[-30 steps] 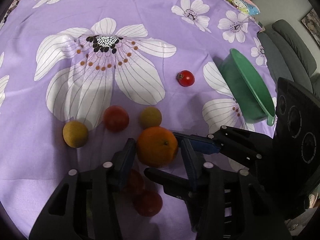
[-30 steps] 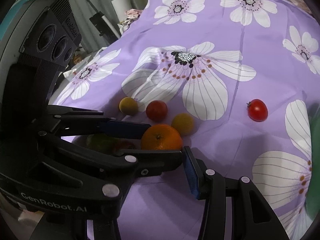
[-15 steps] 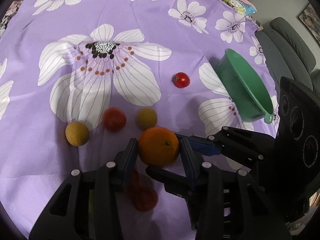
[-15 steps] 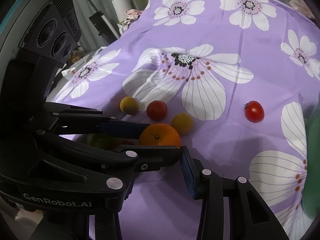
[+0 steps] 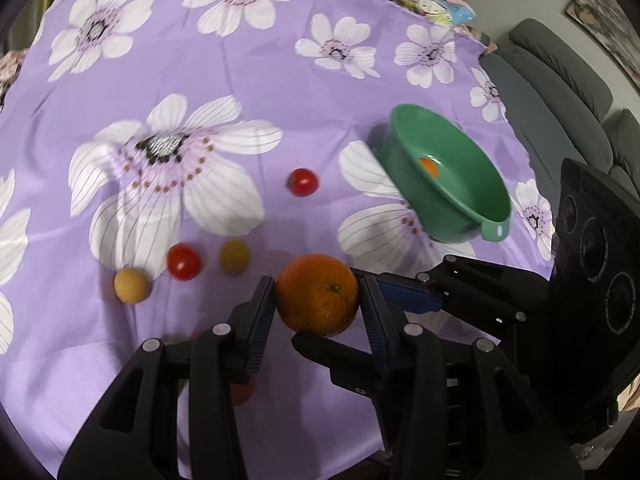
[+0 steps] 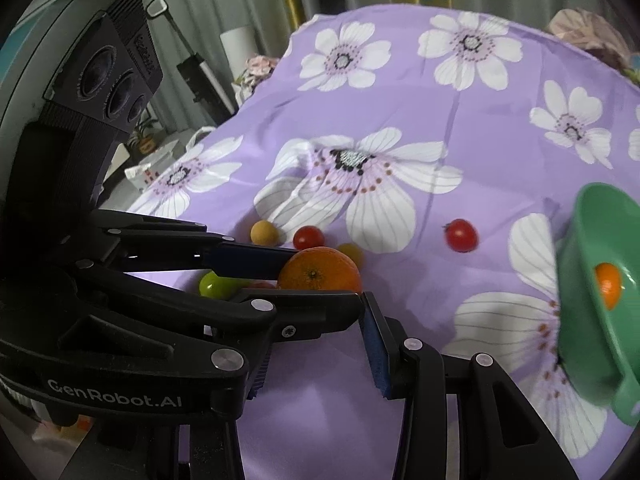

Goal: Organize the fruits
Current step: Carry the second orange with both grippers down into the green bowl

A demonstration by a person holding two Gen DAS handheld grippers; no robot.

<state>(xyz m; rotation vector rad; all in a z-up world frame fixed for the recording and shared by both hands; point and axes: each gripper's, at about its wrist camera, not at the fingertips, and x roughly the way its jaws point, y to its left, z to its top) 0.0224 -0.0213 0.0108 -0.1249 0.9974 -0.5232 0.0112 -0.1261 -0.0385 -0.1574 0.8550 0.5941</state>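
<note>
An orange (image 5: 318, 294) hangs above the purple cloth with my left gripper (image 5: 317, 285) shut on its left and right sides. From the right, my right gripper (image 5: 336, 312) crosses it, one fingertip under the orange's near side and the other at its far right. In the right wrist view my right gripper (image 6: 316, 312) has one pad against the orange (image 6: 320, 272). Its other finger is hidden behind the left gripper (image 6: 326, 278). A tilted green bowl (image 5: 440, 220) holds a small orange fruit (image 5: 430, 166).
On the flowered cloth (image 5: 240, 60) lie a cherry tomato (image 5: 303, 181), a red tomato (image 5: 183, 262) and two yellow fruits (image 5: 235, 256) (image 5: 131, 285). A green fruit (image 6: 212, 284) lies under the left gripper. A grey sofa (image 5: 560, 92) stands past the cloth's right edge.
Both grippers have risen together with the orange, so the fruits on the cloth look smaller and farther. The bowl's inside with its small orange fruit has come into view.
</note>
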